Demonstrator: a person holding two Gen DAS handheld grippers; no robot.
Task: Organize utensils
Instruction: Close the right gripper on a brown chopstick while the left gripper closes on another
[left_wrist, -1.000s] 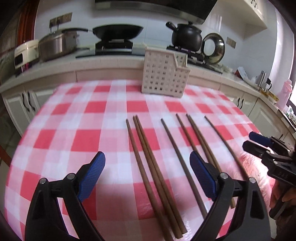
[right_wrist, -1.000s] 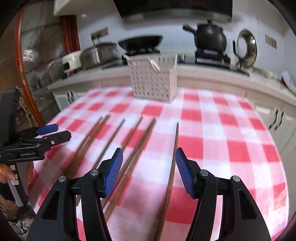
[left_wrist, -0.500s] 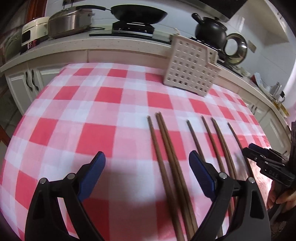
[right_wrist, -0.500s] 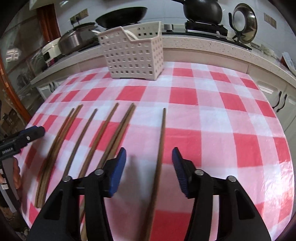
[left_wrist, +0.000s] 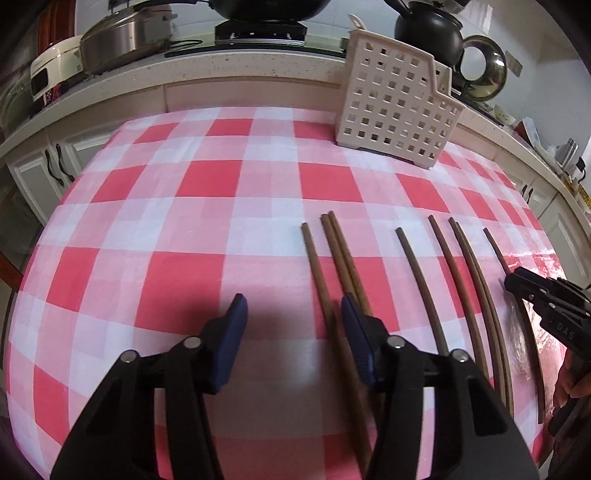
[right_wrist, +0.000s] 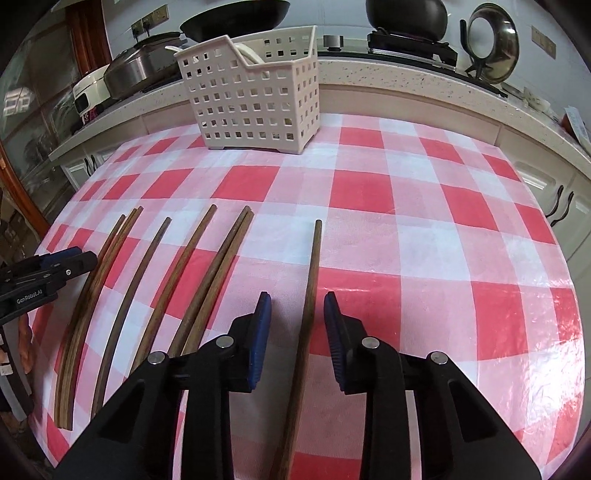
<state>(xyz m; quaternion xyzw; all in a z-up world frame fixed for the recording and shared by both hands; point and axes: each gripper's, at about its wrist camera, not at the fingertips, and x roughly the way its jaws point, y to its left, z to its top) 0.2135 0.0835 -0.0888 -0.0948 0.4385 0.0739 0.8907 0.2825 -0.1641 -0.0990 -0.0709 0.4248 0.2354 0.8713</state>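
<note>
Evidently to lift one stick each toward the white basket (right_wrist: 255, 96), the right hand-held gripper (right_wrist: 297, 314) is closing around the outermost chopstick (right_wrist: 308, 295) on the counter (right_wrist: 424, 236), pads apart, while the left hand-held gripper (left_wrist: 291, 317) closes around the leftmost chopstick (left_wrist: 317, 273), not yet clamped.

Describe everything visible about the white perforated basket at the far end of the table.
The basket is off-white plastic, its walls a grid of square holes, standing upright on short feet on the red-and-white checked tablecloth near the table's far edge. One side steps down lower than the rest. A white utensil lies inside. Neither the chopsticks nor the grippers touch it.
</note>
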